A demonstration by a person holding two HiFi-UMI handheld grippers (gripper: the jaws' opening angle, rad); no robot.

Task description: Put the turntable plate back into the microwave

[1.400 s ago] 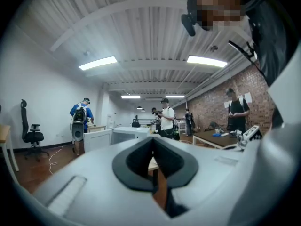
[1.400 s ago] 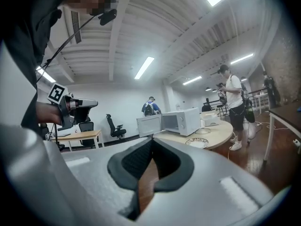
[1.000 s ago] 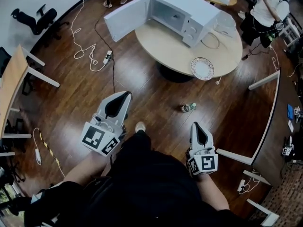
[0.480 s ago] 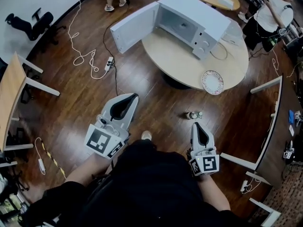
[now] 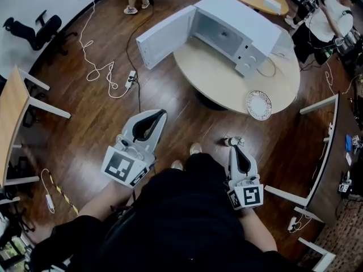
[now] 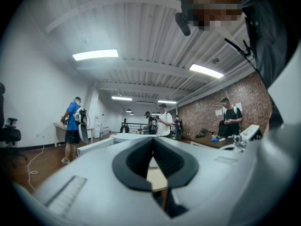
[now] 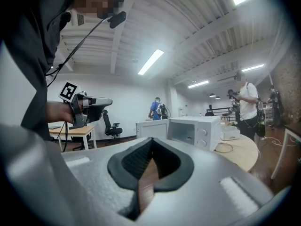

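The white microwave (image 5: 235, 24) stands on the round wooden table (image 5: 221, 78) with its door (image 5: 164, 35) swung wide open and its cavity bare. The patterned turntable plate (image 5: 258, 105) lies flat near the table's front right edge. My left gripper (image 5: 159, 113) and right gripper (image 5: 233, 148) are held out over the floor, short of the table, both shut with nothing between the jaws. The left gripper (image 6: 153, 140) points level. Past the right gripper (image 7: 151, 140) the microwave (image 7: 195, 130) shows with its door (image 7: 151, 128) to the left.
A small bottle (image 5: 232, 141) lies on the floor just ahead of my right gripper. White cables and a power strip (image 5: 130, 80) run across the floor at left. Desks (image 5: 11, 112) line the left side, a partition frame (image 5: 323, 146) the right. People stand beyond the table.
I have walked closer to the table: microwave, table and plate sit lower and nearer in the head view. Both grippers kept their shut pose in front of me.
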